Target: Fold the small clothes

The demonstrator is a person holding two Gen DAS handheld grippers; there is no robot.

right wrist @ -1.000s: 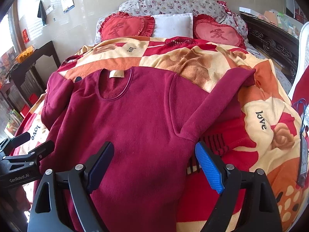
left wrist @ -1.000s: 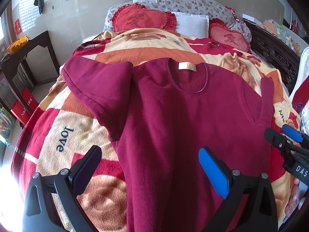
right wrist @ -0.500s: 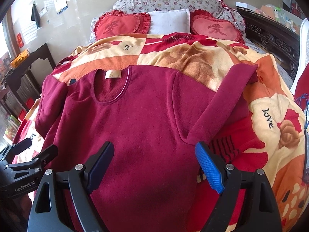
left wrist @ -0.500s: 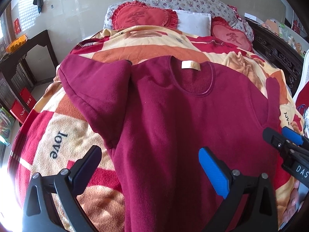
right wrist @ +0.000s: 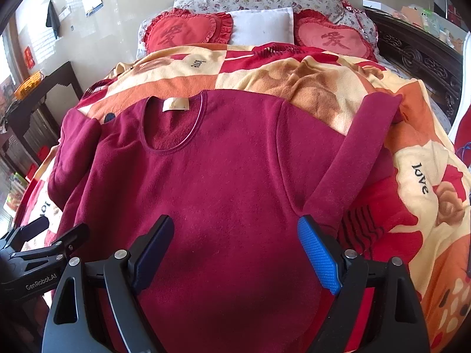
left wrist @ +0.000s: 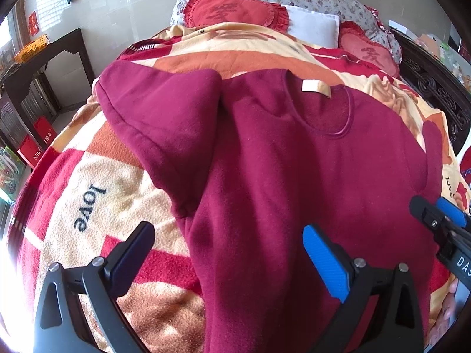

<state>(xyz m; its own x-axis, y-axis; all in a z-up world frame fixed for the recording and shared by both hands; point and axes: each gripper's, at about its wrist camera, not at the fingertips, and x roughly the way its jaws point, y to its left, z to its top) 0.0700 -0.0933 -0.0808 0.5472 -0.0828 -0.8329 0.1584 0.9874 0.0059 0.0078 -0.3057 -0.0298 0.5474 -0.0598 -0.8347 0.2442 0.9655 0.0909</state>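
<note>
Bed w/ love-print blanket (right wrist: 323,94), heart cushions (right wrist: 182,32) at far end. Maroon top (right wrist: 220,176) lies flat, collar far. Left gripper (left wrist: 228,253) & right gripper (right wrist: 235,244): jaws spread, empty.

"love" on blanket (left wrist: 88,206), "GenRobot.AI" on left gripper (right wrist: 51,231), "Nild" on red box (left wrist: 32,153)

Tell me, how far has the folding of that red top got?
Barely begun. Done: the maroon top lies spread flat, front up, on the blanket, sleeves out to both sides. In hand: nothing; the left gripper and right gripper are both open above its lower half, gripping no cloth. Left: folding in the sleeves and the body, since no fold shows.
</note>
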